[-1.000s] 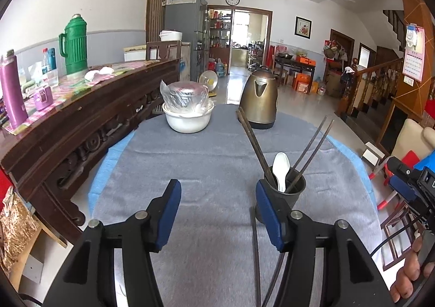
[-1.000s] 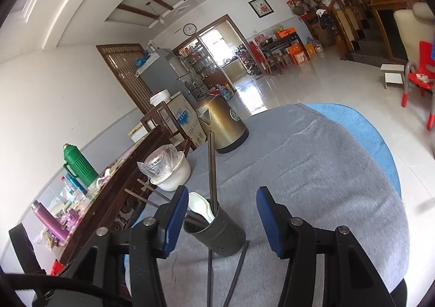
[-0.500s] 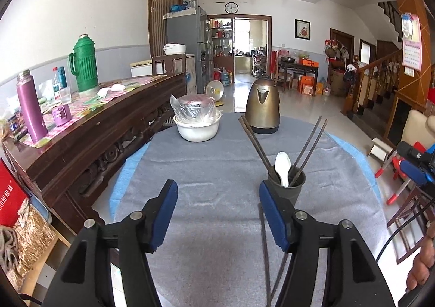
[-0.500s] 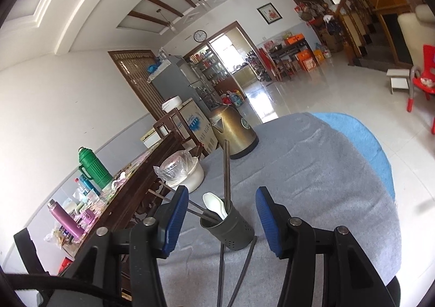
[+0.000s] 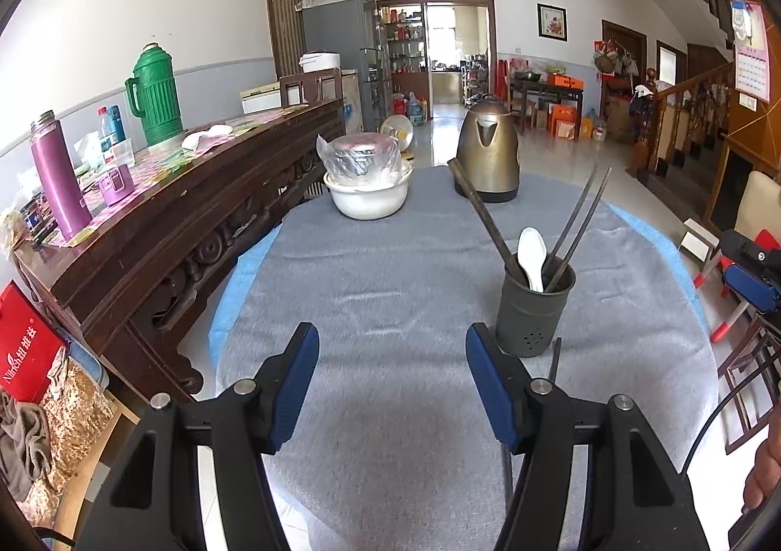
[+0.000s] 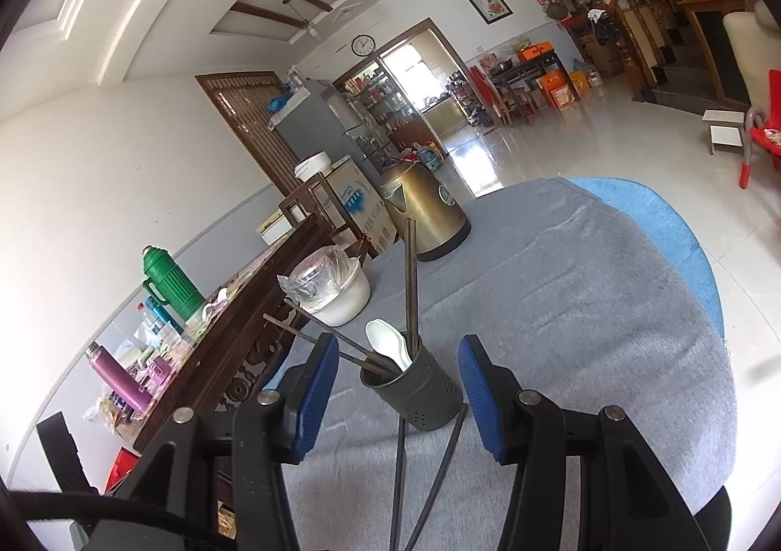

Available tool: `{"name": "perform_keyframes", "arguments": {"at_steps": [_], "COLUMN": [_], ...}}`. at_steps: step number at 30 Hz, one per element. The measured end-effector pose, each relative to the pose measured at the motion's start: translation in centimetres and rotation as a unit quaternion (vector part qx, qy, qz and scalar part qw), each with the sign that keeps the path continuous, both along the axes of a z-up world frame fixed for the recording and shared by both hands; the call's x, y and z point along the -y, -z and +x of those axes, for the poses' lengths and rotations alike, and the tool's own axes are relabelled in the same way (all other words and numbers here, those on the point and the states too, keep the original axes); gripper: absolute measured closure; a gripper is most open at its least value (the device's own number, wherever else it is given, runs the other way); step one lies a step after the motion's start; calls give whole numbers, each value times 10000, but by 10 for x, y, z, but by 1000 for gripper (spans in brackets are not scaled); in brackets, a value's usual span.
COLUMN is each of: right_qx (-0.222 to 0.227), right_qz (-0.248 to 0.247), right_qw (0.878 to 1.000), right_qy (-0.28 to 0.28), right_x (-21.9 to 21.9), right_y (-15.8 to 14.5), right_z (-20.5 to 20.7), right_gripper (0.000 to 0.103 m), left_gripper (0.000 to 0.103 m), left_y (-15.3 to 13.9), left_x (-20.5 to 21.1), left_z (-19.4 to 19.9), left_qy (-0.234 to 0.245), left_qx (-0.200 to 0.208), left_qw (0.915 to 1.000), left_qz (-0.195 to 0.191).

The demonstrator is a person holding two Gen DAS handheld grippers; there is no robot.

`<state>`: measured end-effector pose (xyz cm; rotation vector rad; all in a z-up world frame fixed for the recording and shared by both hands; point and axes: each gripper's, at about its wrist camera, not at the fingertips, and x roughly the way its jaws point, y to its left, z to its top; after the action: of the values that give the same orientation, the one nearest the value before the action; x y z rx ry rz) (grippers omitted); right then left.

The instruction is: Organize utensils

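**A:** Two thin dark chopsticks [image 6: 420, 463] lie on the grey cloth, tips by the dark perforated utensil cup [image 6: 420, 390]. Tips?

**B:** Nah, mid-shaft. They're light, stiff, slippery. My right gripper [image 6: 398, 392] has just been closing, holding nothing; left gripper [image 5: 393, 385] is open, empty.

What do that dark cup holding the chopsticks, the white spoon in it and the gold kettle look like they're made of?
Utensil holder: probably matte grey-green plastic or coated metal, with small drain holes. Spoon: glossy white, likely ceramic or melamine. Kettle: brushed metal with a gold tint, soft sheen, dark base.
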<state>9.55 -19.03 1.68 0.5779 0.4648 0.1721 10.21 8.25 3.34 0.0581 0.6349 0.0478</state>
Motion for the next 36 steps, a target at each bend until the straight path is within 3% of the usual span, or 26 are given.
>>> {"name": "perform_keyframes", "arguments": {"at_steps": [4,13,18,25,32,36], "right_qx": [-251,-986,-1620,-2335,-2657,-2805], "right_qz": [26,72,199,314,445,263], "right_qw": [9996,9945,9845,9679,9590,9559], "right_qy": [-140,-360,-638,-879,-880,-833], "right_x": [-4,-14,-22,-40,-48,-56], "right_y": [11,47,80,128,154,164], "right_z": [10,32,52,77,100,118], "right_gripper": [63,63,63,63,63,63], "left_gripper": [39,39,39,39,39,39], "left_y": [7,32,56,93,122,128], "left_x": [0,-1,-1,13,24,20], "left_z": [5,19,36,55,71,77], "left_qy": [-1,66,181,461,704,674], "left_qx": [-121,-568,-1006,-1513,-1912,-2003], "left_qw": [9999,9983,9940,9862,9771,9750], "left_qz": [20,-110,-389,-498,-611,-682]}}
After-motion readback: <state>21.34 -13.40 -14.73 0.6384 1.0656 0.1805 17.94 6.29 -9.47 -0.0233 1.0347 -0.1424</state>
